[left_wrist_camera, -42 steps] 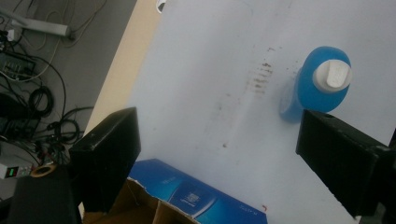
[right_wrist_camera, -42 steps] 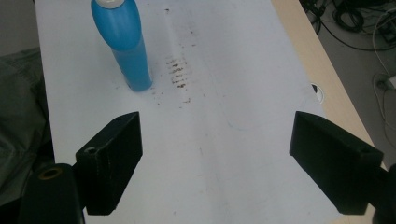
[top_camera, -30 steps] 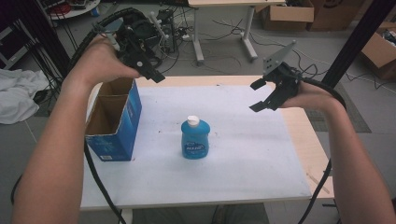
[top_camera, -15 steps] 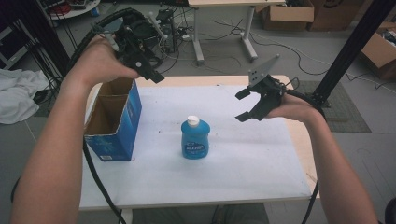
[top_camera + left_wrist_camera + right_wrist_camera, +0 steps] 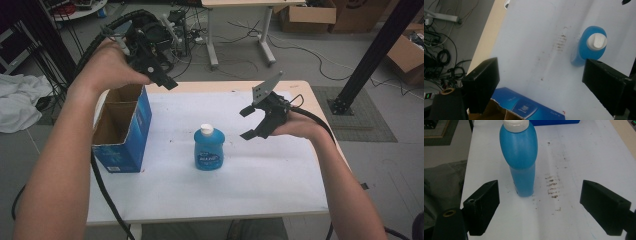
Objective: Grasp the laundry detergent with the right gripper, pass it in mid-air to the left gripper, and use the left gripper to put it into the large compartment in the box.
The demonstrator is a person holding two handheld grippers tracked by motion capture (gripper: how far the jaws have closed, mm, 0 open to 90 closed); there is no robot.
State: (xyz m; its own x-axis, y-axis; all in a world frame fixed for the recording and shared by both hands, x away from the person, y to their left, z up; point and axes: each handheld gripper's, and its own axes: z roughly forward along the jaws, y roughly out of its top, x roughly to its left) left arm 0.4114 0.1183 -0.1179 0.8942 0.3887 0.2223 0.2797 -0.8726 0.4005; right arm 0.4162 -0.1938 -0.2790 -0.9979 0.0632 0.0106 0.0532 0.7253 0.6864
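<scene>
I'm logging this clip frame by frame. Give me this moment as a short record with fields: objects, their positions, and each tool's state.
surface: white table, brown specks near its middle
bottle: blue bottle with white cap, upright, mid-table
box: blue cardboard box, top open, at the table's left edge, left of the bottle
left tool: left tool, open, held in the air above the box
right tool: right tool, open, right of the bottle, pointed toward it, not touching

We see a blue bottle (image 5: 209,148) with a white cap standing upright mid-table on the white top, just right of an open blue box (image 5: 121,131), apart from it.
</scene>
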